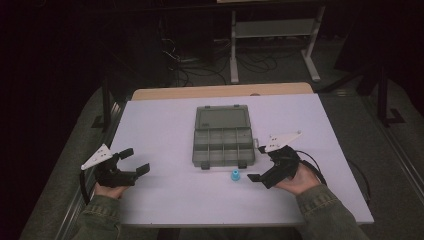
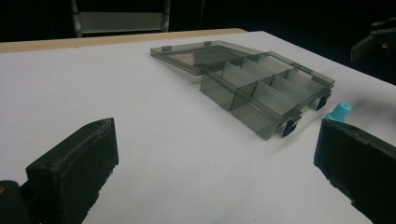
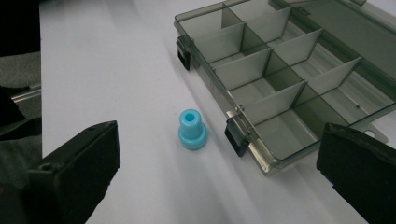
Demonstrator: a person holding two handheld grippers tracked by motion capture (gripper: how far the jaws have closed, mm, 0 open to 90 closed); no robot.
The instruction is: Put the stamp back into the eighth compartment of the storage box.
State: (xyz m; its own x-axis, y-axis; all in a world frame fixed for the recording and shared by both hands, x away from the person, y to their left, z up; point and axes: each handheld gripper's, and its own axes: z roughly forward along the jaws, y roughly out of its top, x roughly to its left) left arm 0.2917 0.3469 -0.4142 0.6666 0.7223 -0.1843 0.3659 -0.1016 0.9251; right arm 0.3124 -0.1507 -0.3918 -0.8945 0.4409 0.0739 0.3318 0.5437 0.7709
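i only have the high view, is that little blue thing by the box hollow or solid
Observer: Hollow. The right gripper view shows a hole in the top of the blue piece.
Operator: are the box compartments empty
Observer: Yes, the compartments of the organizer box seen there are all bare.
Operator: is the right gripper on it
Observer: No, the right gripper is open, and the piece stands free on the table between its jaws.

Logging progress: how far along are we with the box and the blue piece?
Done: the organizer box lies open, lid flat, its visible compartments empty. In hand: nothing; left gripper and right gripper are open. Left, probably: the blue piece stands on the table outside the box, ungrasped.
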